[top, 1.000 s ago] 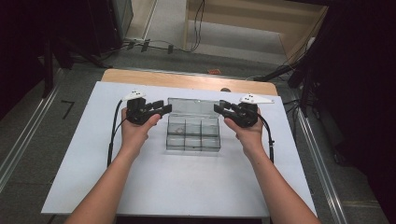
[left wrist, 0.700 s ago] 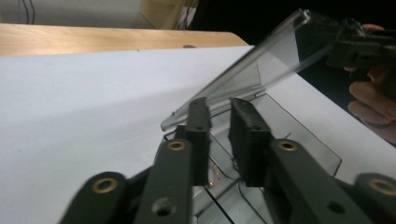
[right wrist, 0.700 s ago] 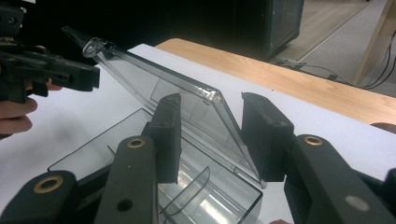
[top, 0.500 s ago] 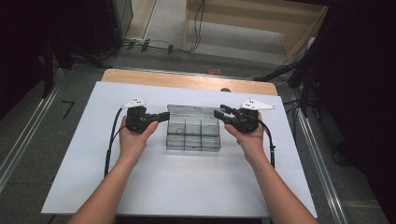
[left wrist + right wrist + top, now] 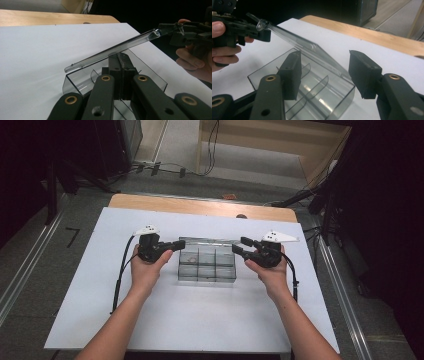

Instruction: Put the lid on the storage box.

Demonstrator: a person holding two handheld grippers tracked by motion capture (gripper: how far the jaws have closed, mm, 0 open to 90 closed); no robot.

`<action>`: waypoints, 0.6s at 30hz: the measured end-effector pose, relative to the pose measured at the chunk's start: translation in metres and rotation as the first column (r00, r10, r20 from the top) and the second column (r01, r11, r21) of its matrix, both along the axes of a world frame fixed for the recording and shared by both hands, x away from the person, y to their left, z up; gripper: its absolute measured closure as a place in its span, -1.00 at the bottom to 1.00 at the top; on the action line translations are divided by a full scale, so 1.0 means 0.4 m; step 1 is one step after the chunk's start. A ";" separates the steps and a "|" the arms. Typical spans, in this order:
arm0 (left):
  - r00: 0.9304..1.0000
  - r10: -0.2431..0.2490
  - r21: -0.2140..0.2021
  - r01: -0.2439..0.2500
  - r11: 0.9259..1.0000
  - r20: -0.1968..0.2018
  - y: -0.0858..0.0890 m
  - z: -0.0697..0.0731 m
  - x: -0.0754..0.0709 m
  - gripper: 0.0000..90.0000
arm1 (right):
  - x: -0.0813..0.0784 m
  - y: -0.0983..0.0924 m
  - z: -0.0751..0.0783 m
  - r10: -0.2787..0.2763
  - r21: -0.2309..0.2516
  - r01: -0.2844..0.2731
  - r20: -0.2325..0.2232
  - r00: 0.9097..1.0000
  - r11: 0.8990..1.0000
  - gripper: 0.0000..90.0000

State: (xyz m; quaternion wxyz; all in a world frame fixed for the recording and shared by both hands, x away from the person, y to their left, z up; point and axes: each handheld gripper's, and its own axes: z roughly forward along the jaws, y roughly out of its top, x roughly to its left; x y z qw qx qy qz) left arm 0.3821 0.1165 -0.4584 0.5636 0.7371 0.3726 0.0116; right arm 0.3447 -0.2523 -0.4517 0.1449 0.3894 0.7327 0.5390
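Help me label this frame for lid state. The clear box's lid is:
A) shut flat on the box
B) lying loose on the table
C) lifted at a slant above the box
C: the lid slants up off the box, with its high end at the left hand-held gripper.

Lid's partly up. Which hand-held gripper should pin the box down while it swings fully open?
Right. The right hand-held gripper is open and free, its jaws standing either side of the box's end. The left hand-held gripper is shut on the raised lid, so it's occupied.
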 end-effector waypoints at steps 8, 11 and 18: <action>1.000 -0.004 -0.005 0.004 1.000 0.010 -0.002 0.002 -0.006 1.00 | -0.027 -0.013 -0.029 -0.034 -0.001 0.034 -0.056 0.998 0.999 0.44; 1.000 -0.004 -0.009 0.004 1.000 0.009 -0.002 0.000 -0.012 1.00 | -0.030 -0.011 -0.037 -0.036 -0.008 0.036 -0.083 0.996 0.999 0.72; 1.000 -0.013 -0.006 0.013 1.000 0.020 0.003 -0.003 -0.029 1.00 | -0.028 -0.001 -0.048 -0.017 0.011 0.018 -0.115 0.993 1.000 0.95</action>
